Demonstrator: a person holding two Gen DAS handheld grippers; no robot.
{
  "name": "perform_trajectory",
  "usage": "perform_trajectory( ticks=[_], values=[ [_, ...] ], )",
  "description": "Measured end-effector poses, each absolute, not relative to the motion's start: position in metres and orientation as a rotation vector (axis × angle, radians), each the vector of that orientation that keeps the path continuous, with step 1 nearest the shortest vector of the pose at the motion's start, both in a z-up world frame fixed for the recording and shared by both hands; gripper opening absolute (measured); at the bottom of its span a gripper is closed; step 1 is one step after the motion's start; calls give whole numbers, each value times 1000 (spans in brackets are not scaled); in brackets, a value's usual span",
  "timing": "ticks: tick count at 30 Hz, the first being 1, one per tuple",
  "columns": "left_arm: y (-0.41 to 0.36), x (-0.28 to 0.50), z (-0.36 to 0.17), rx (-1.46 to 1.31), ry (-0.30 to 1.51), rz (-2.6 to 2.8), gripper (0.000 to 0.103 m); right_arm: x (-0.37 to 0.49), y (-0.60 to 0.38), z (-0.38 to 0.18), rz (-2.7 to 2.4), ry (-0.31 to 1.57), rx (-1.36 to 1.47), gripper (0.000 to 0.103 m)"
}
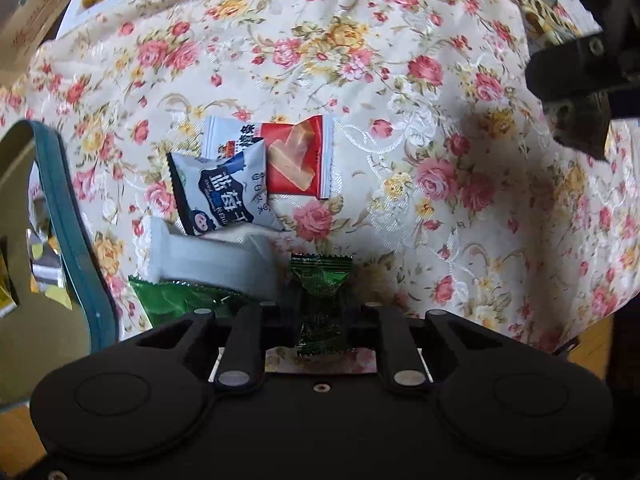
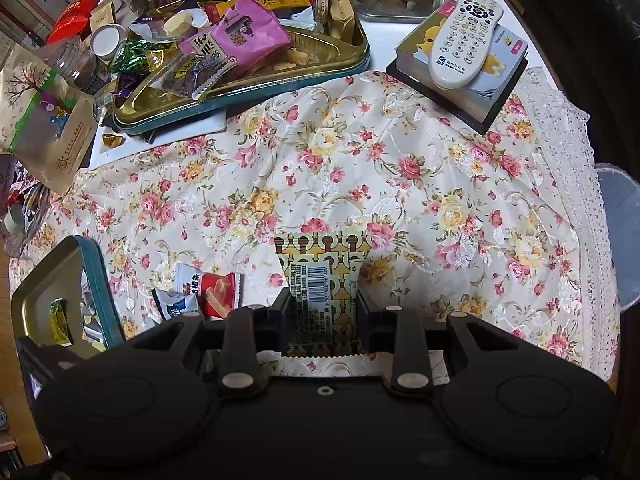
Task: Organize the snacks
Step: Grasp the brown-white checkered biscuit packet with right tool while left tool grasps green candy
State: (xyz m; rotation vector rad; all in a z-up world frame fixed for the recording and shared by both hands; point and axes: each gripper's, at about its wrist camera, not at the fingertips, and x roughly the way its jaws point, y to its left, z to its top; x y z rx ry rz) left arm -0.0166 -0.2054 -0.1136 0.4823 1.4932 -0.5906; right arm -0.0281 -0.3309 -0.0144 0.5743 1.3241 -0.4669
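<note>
- Left gripper (image 1: 322, 312): jaws clenched on a green candy (image 1: 322, 300); teal tin (image 1: 76, 240) lies left of the jaws, loose packets just ahead-left.
- Right gripper (image 2: 322, 312): jaws grasping a yellow patterned packet (image 2: 324, 276).
- Judgement: carry each over the tin rim, lower inside, then release; avoid nudging loose packets.

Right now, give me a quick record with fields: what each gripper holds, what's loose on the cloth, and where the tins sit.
left gripper: shut on small green foil candy
right gripper: shut on yellow patterned barcode packet
loose on floral tablecloth: red-and-white snack packet, blue-and-white pouch, white packet
teal-rimmed gold tin: at the cloth's left edge
large gold tray of snacks: far side
</note>
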Motion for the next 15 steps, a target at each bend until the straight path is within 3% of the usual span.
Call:
perform_trajectory(
  ticks=[15],
  values=[
    [-150, 38, -37, 279, 1344, -383, 24, -8, -303, -12, -436, 1327, 521, 33]
  ],
)
